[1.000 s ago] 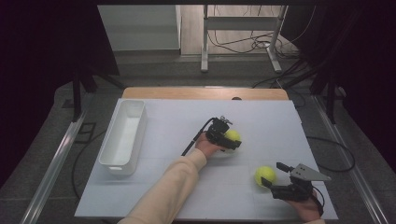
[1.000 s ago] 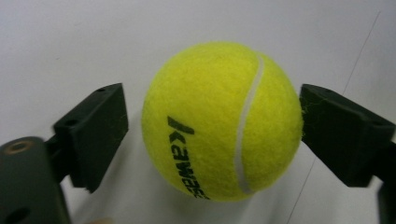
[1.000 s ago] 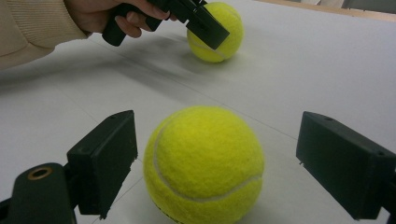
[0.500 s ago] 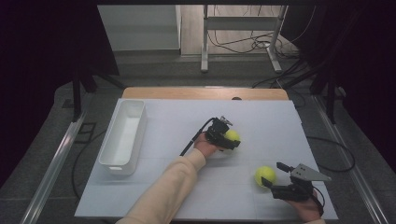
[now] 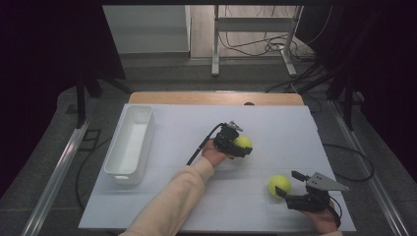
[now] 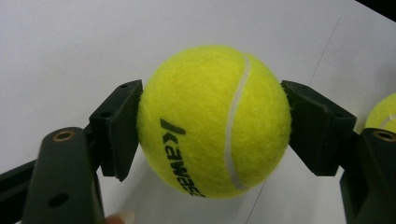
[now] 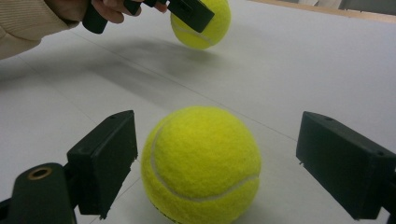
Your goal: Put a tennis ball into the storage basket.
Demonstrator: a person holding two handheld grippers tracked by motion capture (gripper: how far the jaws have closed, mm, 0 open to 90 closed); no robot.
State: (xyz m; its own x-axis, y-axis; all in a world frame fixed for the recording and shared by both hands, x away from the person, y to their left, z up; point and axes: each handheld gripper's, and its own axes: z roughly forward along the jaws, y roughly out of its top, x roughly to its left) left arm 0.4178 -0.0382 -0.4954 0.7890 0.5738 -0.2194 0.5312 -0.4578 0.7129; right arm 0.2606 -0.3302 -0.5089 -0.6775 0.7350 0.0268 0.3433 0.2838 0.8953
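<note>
Two tennis balls: one (image 6: 215,120) clamped in the left gripper (image 6: 212,123), another (image 7: 201,163) between the wide-open right gripper (image 7: 219,163).

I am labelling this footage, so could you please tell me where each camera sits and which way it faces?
High view: above the person's side, looking forward and down on the table; both forearms, left gripper and right gripper show.
Left gripper view: along its fingers, shut on the held ball.
Right gripper view: along its open fingers, astride the near ball.
Shared: the held ball appears in both gripper views.
</note>
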